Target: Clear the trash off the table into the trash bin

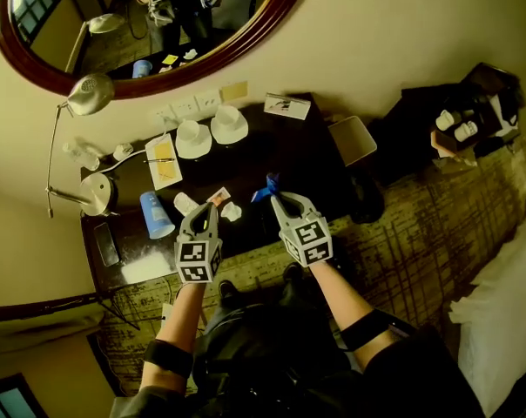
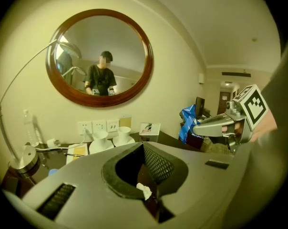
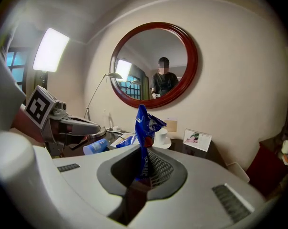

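Firmly, the right tongs [image 1: 280, 200] clamp one blue wrapper [image 3: 145, 128] over the tabletop [image 1: 272, 151]; the left tongs [image 1: 200, 216] pinch one white scrap [image 2: 144, 190]. Two white cups [image 1: 193, 135] [image 1: 229, 122] and one blue cup [image 1: 156, 213] sit there.

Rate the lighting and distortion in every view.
Head view: dim and yellowish, dark wooden table nearly black. Left gripper view: fisheye curve, black corners, small white paper scrap between the jaws slightly soft. Right gripper view: bright rectangular light blown out; crinkled blue wrapper sharp.
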Tool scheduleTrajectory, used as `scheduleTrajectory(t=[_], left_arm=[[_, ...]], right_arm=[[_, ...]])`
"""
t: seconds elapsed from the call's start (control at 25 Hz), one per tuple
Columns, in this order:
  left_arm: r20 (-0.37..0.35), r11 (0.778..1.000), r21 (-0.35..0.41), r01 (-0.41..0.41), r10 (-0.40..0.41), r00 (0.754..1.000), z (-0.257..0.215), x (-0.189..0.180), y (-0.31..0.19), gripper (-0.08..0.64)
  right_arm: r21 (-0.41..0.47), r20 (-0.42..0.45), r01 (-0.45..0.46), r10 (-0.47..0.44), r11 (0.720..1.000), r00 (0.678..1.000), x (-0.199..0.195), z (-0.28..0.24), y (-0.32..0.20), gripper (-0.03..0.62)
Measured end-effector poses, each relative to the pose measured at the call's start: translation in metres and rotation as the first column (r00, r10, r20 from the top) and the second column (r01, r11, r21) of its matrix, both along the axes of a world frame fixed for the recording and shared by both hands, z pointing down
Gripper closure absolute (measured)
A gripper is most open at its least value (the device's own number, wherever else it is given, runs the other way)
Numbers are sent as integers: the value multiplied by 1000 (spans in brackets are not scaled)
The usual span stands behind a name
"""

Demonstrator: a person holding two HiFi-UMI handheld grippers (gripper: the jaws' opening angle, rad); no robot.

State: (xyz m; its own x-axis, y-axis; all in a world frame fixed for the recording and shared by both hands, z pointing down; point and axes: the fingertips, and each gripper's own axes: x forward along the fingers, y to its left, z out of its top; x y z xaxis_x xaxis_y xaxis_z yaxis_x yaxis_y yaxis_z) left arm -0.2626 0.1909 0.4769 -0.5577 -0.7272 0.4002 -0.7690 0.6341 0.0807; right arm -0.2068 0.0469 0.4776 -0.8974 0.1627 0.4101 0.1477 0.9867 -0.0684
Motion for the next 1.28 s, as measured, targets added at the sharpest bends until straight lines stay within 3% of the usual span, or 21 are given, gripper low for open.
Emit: scheduleTrajectory(t=[0.2, 0.44, 0.52, 0.64, 0.88, 1.04, 1.28], left_arm=[[8, 980, 11, -197, 197, 980, -2, 31, -85, 555], [10, 904, 25, -427, 427, 904, -3, 93, -194, 555], [7, 858, 29, -513, 513, 858, -2, 123, -229, 555], [11, 772, 36, -635, 635, 773, -2, 170, -276, 555], [8, 630, 36, -776, 776, 630, -5, 254, -336, 555], [-24, 546, 12, -837, 837, 546, 12, 297, -355, 555], [-121, 453, -41, -891, 883, 454, 78, 341, -372, 555]], right_arm=[[7, 5, -198, 198, 980, 980, 57, 0, -73, 555], [18, -10, -430, 430, 903, 903, 147, 2, -160, 555], [19, -22, -514, 515, 857, 857, 185, 3, -183, 555], [31, -34, -631, 632, 775, 774, 244, 6, -213, 555], [58, -32, -760, 762, 648, 647, 332, 17, -247, 555], [45, -67, -802, 803, 595, 592, 363, 36, -251, 555], [-5, -165, -838, 826, 546, 540, 384, 106, -254, 555]])
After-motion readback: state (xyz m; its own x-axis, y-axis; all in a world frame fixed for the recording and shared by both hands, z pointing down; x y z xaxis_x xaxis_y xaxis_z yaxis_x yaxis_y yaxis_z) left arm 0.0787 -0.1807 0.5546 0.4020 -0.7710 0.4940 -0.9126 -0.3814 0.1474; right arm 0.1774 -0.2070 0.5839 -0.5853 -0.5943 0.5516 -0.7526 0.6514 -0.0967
